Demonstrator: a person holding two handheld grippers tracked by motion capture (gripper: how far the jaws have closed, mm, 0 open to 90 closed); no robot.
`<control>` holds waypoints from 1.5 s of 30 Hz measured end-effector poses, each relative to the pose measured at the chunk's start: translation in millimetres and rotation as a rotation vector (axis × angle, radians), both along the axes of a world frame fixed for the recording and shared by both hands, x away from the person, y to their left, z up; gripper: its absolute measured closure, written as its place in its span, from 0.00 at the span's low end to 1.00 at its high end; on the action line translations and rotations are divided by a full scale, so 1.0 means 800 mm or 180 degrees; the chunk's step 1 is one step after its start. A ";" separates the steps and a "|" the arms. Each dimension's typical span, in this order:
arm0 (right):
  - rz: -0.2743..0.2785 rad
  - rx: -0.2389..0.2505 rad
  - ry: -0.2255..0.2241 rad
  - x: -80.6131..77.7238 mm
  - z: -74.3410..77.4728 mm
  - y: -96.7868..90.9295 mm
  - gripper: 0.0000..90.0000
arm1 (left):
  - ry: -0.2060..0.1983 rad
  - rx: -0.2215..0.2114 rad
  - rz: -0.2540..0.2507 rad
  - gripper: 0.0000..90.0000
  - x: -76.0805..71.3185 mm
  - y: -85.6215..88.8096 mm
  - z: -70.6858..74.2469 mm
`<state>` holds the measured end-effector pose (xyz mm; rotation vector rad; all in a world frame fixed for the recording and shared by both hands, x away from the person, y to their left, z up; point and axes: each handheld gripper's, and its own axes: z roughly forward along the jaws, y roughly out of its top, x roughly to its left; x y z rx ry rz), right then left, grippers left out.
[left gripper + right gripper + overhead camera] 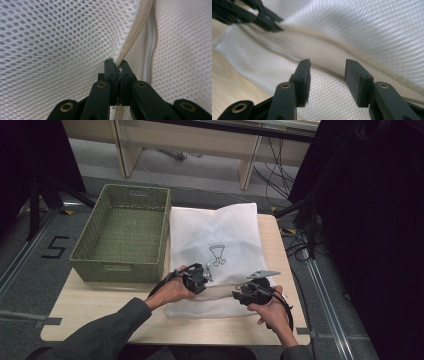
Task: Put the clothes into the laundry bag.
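A white mesh laundry bag (215,240) with a small black print lies flat on the wooden table (90,305). My left gripper (206,276) is at the bag's near part, its jaws (117,66) shut on the beige zipper (132,37) and pinching the mesh there. My right gripper (239,296) is just to its right over the bag's near edge. Its jaws (327,72) stand open, a little above the mesh (362,25), with a seam line running between them and nothing gripped. The left gripper's jaws (270,22) also appear at the top left of the right gripper view.
A green woven basket (92,210) stands empty on the table's left half, touching the bag's left edge. The table's front edge lies close behind both hands. Black stands and cables crowd the floor to the right and far left.
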<state>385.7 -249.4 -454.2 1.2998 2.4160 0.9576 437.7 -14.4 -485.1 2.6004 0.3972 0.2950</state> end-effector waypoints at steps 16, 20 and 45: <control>-0.0175 0.0218 -0.0070 0.000 0.004 -0.010 0.59 | 0.0023 -0.0090 -0.0013 0.89 -0.008 0.011 0.014; -0.0158 0.0162 0.0012 -0.003 0.008 -0.014 0.58 | -0.0034 -0.0190 0.0014 0.84 -0.013 0.024 0.027; -0.0088 0.0307 -0.0109 -0.011 0.013 -0.012 0.50 | 0.0047 -0.1019 0.0378 0.43 -0.075 0.120 0.065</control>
